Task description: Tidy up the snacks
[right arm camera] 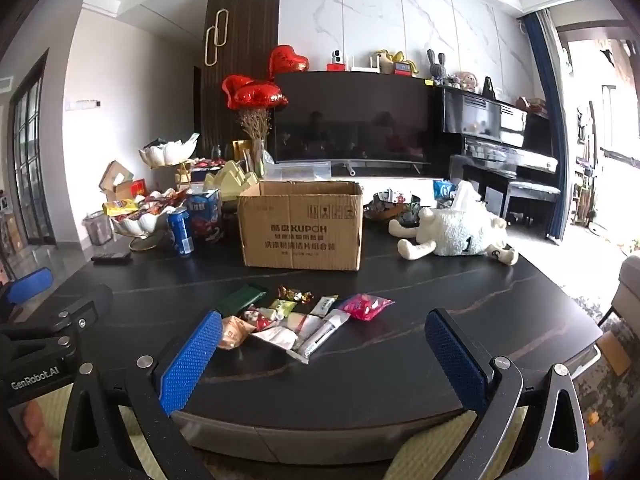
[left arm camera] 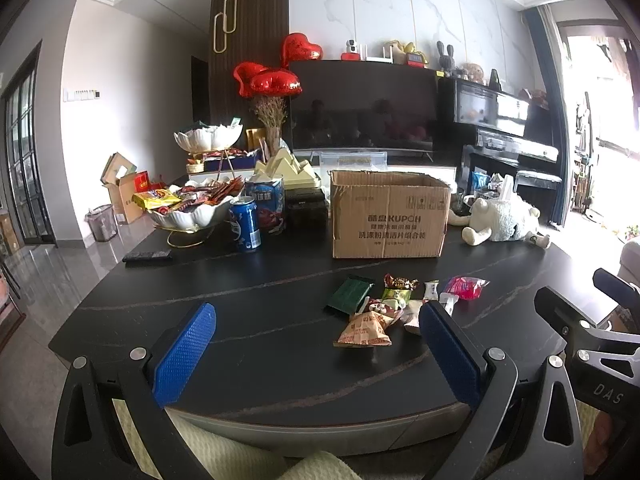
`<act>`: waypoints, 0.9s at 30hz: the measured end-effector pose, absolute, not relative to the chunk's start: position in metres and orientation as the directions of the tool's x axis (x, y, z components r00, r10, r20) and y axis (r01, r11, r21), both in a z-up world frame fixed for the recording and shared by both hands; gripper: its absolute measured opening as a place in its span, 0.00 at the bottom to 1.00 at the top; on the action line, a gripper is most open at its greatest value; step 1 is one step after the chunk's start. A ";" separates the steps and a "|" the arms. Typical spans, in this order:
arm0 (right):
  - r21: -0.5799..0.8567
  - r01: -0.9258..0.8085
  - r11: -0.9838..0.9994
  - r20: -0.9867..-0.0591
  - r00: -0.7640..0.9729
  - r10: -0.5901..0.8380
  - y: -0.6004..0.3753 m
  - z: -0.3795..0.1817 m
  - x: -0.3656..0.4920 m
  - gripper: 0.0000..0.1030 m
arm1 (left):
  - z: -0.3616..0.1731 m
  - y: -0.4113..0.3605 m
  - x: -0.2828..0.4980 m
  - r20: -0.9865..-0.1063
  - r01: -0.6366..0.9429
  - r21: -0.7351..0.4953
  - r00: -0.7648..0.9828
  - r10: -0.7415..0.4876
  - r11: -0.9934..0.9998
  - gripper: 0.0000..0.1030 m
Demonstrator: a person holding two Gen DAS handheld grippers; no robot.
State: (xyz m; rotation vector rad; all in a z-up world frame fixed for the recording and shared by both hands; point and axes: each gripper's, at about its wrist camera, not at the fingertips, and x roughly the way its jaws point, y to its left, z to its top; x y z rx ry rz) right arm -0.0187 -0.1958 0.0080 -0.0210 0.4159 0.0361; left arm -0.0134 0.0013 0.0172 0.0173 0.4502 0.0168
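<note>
Several small snack packets lie in a loose pile [left arm camera: 384, 312] [right arm camera: 296, 316] on the dark table [left arm camera: 260, 280], among them a green packet [left arm camera: 350, 294], an orange one [left arm camera: 366, 330] and a pink one [right arm camera: 366, 306]. An open cardboard box [left arm camera: 390, 216] [right arm camera: 302, 228] stands upright behind the pile. My left gripper [left arm camera: 316, 356] is open over the table's near edge, left of the pile, with nothing between its blue pads. Beside it, my right gripper [right arm camera: 324, 360] is open just short of the pile, and it holds nothing.
A white bowl of snacks [left arm camera: 192, 210], a blue can [left arm camera: 245, 224] and a blue carton [left arm camera: 266, 200] stand at the left. A remote [left arm camera: 148, 257] lies near them. A plush sheep [right arm camera: 460, 232] lies at the right. A television and a piano stand behind the table.
</note>
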 end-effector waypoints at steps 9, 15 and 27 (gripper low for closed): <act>-0.013 -0.039 0.999 -0.404 0.914 0.030 -0.195 0.010 -0.018 1.00 | 0.017 0.002 -0.013 -0.432 -0.010 0.019 0.902 0.017 1.000 1.00; -0.013 -0.038 0.999 -0.406 0.914 0.030 -0.195 0.010 -0.018 1.00 | 0.017 0.001 -0.013 -0.431 -0.008 0.018 0.902 0.015 1.000 1.00; -0.013 -0.038 0.999 -0.404 0.914 0.029 -0.194 0.010 -0.018 1.00 | 0.016 -0.001 -0.014 -0.429 -0.008 0.018 0.903 0.015 1.000 1.00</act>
